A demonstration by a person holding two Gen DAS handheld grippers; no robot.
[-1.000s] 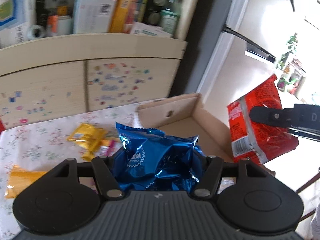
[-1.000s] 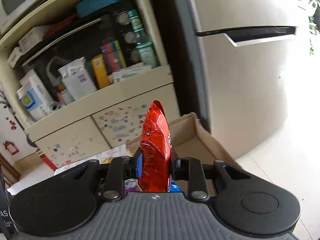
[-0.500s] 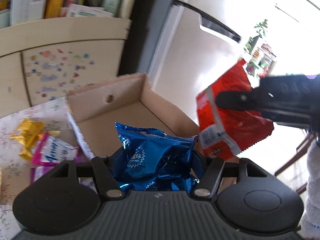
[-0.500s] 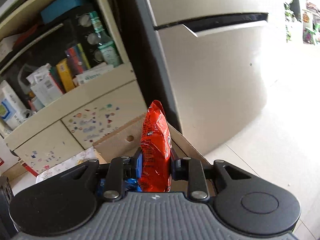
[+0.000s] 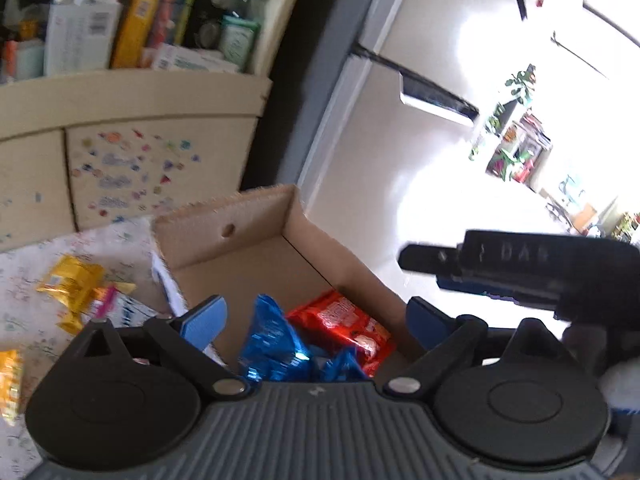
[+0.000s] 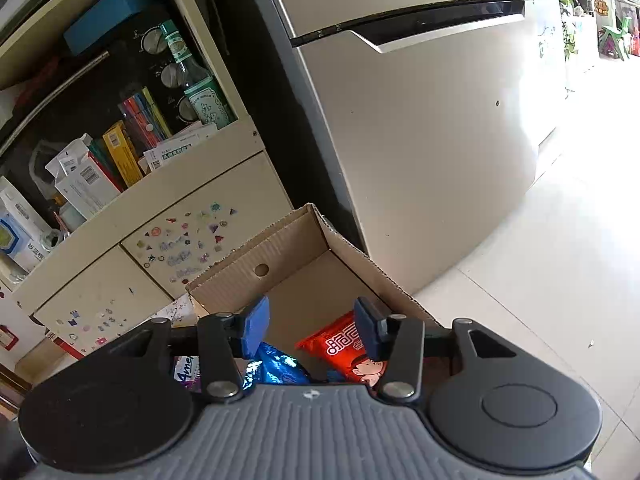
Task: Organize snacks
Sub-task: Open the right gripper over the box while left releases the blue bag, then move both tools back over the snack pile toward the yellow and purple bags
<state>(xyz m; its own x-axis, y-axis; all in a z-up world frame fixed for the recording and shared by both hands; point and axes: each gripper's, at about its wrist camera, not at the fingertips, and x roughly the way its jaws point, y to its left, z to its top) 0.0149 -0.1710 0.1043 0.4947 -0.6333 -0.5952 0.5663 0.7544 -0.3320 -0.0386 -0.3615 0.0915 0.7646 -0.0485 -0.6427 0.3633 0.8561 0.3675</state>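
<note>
Both packets have dropped out of our grip since a moment ago: the blue foil snack bag point(image 5: 276, 340) and the red snack packet point(image 5: 344, 328) now lie side by side on the floor of the cardboard box point(image 5: 224, 232), the blue one to the left, touching or nearly touching the red. Our left gripper point(image 5: 316, 316) hangs above them with its jaws spread wide, nothing between the blue pads. Our right gripper point(image 6: 312, 326) hovers over the same box, jaws apart and empty too, the red packet showing just under its right finger. Out on the floral tablecloth point(image 5: 24, 260), left of the box, a yellow wrapper point(image 5: 70, 284) and a white-and-pink packet point(image 5: 120, 308) lie close together.
</note>
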